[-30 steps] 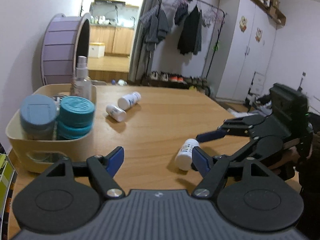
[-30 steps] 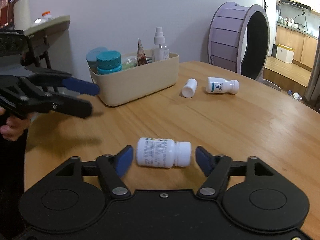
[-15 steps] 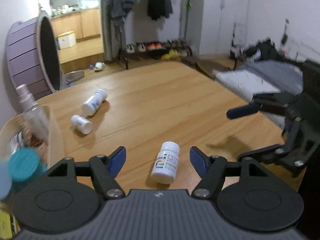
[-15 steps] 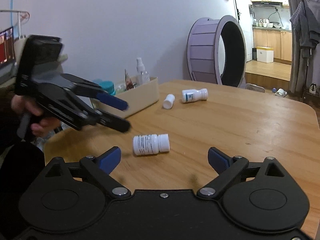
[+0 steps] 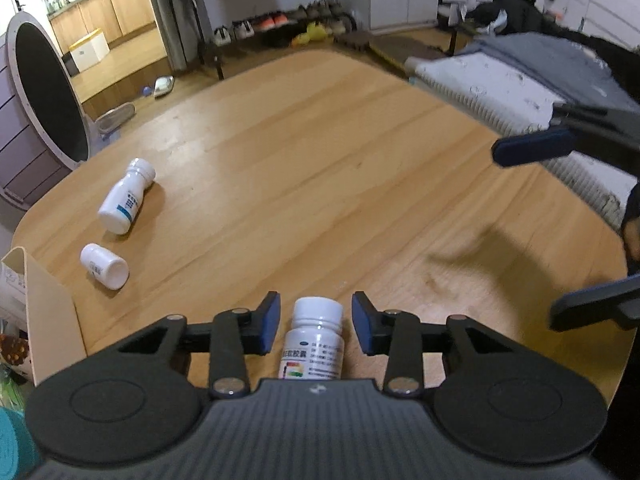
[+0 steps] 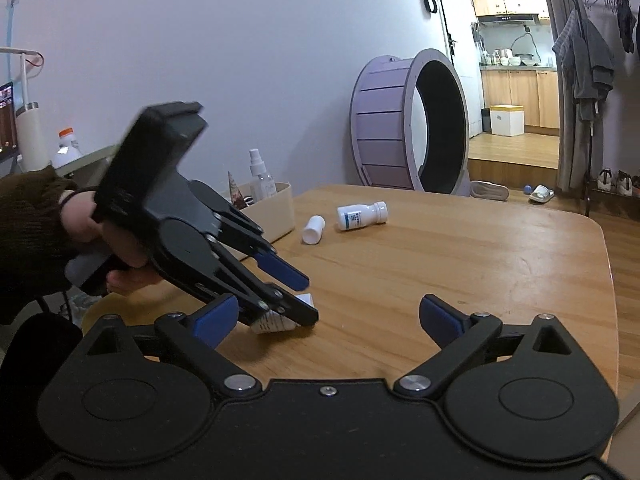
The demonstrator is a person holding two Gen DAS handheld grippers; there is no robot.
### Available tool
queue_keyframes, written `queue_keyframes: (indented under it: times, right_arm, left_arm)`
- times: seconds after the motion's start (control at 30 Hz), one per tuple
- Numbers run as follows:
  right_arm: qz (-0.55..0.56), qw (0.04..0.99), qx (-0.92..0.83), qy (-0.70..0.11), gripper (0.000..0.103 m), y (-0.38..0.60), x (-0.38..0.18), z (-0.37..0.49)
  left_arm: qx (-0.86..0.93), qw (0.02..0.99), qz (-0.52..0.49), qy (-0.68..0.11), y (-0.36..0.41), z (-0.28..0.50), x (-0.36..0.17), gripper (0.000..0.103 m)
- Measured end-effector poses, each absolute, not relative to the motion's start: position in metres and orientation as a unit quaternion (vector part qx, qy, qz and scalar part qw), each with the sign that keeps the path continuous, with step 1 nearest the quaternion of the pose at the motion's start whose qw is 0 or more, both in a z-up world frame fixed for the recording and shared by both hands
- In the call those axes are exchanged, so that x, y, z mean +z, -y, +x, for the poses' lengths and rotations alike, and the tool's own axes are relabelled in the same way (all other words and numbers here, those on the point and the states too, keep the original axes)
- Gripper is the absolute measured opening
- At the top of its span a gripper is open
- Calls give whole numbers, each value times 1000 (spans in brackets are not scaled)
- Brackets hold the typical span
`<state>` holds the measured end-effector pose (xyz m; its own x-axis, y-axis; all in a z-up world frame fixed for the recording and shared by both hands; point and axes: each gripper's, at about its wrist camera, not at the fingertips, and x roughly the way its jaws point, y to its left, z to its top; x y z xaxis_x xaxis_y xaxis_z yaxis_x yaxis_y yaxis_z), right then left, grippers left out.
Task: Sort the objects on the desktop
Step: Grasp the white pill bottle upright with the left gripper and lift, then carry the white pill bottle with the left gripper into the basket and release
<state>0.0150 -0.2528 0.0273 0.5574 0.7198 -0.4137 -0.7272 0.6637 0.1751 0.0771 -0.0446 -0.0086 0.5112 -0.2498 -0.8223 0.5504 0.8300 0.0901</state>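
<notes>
My left gripper (image 5: pixel 315 328) is spread, blue pads either side of the white pill bottle (image 5: pixel 316 340) w/ small gaps, not touching it. Bottle lies on its side on the wooden table (image 5: pixel 320 168), cap pointing away from me, printed label up. Right gripper (image 6: pixel 324 318) is spread wide, nothing between its pads, held above the table nr the front edge. Bottle: smooth white plastic, cylindrical, ribbed-looking cap. Two more white bottles lie on their sides further left: a blue-label bottle (image 5: pixel 126 196) w/ narrow neck and a short bottle (image 5: pixel 105 266), close to the beige bin (image 6: pixel 272 210). Table is light wood grain, rounded corners. Vs 0.5 s ago: left pads have narrowed around the bottle and moved in over it; right gripper has backed off.
</notes>
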Motion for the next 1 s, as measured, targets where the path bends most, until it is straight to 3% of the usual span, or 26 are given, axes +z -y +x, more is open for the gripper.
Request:
queue_keyframes:
  times: [0.1, 0.13, 0.17, 0.67, 1.0]
  right_arm:
    - [-7, 883, 410, -229, 98, 253, 28, 16]
    - [-5, 883, 410, -228, 98, 253, 28, 16]
    - [-4, 883, 410, -227, 98, 253, 28, 17]
    - [5, 877, 428, -220, 98, 244, 29, 13]
    - [14, 865, 450, -222, 99, 229, 28, 9]
  left_arm:
    - [-236, 848, 173, -442, 44, 79, -11, 38]
    - [-240, 849, 171, -439, 43, 78, -10, 30]
    - [-243, 850, 170, -435, 43, 77, -9, 27]
    - [-200, 937, 55, -280, -25, 2, 15, 27]
    - [-153, 957, 5, -247, -65, -30, 27, 27]
